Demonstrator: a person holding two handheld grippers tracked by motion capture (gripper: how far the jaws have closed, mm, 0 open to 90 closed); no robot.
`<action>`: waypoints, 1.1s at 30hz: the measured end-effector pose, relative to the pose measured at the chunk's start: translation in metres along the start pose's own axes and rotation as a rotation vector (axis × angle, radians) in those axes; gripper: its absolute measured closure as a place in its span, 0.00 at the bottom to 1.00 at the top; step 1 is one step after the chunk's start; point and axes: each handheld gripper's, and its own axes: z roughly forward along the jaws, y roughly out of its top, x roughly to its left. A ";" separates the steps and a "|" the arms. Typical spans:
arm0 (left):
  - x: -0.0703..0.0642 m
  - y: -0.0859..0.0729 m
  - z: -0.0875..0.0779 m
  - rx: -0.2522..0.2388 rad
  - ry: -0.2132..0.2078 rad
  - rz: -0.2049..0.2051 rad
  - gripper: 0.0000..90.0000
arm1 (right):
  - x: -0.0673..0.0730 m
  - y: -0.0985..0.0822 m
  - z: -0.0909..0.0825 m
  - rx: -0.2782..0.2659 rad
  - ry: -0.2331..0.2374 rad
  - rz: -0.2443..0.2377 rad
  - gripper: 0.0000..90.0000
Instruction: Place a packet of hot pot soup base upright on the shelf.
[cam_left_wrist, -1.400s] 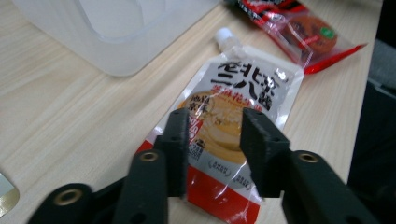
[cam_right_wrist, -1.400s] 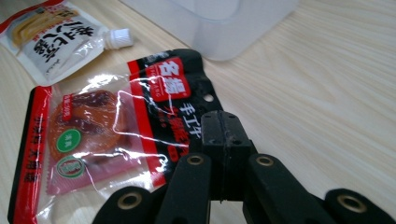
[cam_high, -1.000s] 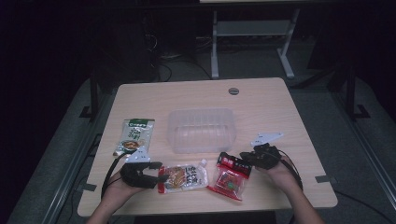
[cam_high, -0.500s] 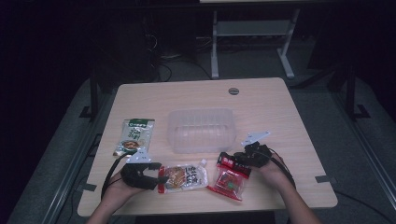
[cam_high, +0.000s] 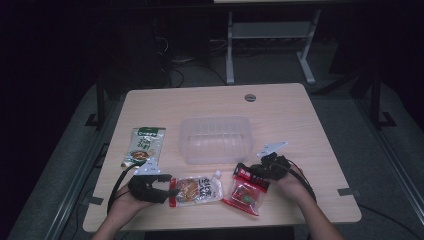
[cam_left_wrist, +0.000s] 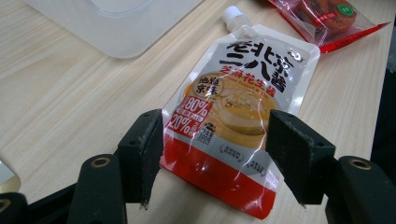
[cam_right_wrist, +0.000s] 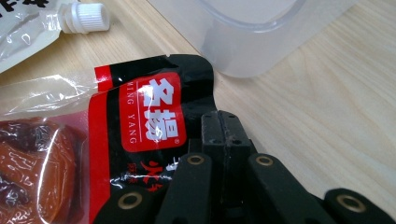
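Left gripper: my fingers stand wide astride the sauce pouch, ready to pinch.
Right gripper: fingers clamp the red snack pack edge for lifting.

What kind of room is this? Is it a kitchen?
Probably not a kitchen; it looks like a lab or workroom. A pale wooden desk with a cable hole stands on grey carpet, with tangled black cables and a white metal frame behind.
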 end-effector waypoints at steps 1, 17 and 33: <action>0.000 0.000 0.000 0.000 0.000 -0.001 0.41 | 0.000 0.000 -0.001 0.008 -0.003 -0.001 1.00; -0.001 0.000 -0.002 -0.005 0.002 0.005 0.40 | -0.008 -0.014 -0.018 0.057 -0.088 0.013 1.00; -0.003 0.001 -0.003 0.000 0.009 0.017 0.40 | -0.004 -0.035 -0.039 0.096 -0.106 0.052 1.00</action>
